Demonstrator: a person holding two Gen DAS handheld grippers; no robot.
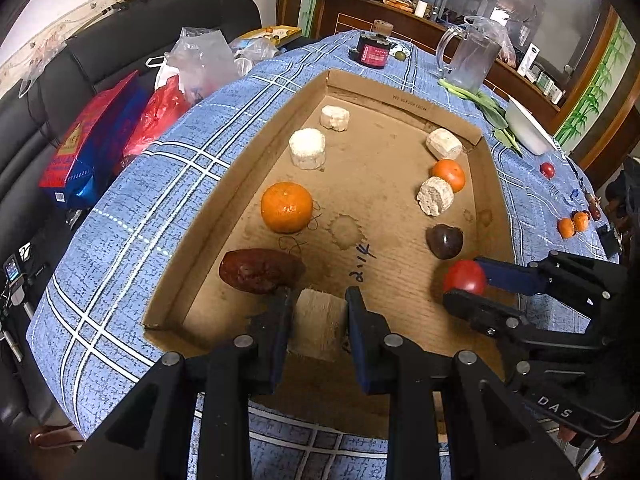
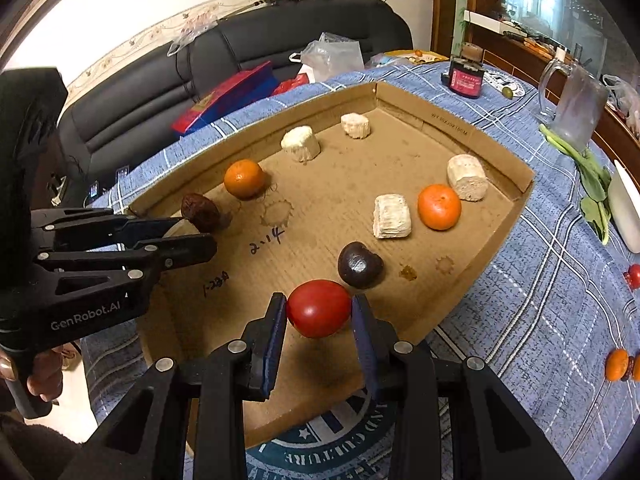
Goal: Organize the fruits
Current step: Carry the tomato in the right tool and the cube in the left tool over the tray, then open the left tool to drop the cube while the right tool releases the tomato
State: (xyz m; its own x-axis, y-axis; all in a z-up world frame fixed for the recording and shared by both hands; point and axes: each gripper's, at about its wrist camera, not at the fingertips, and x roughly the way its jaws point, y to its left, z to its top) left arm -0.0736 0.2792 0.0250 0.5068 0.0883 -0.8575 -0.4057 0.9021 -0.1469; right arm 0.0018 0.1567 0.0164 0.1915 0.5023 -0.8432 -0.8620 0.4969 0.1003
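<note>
A shallow cardboard tray lies on the blue checked tablecloth. My left gripper is shut on a pale cylindrical chunk at the tray's near edge, beside a dark red date. My right gripper is shut on a red tomato just above the tray's near right part, next to a dark chestnut. Two tangerines and several white chunks lie in the tray.
On the cloth right of the tray lie small tangerines, a red fruit, green leaves and a white dish. A glass jug and a dark jar stand behind. A black sofa with bags is left.
</note>
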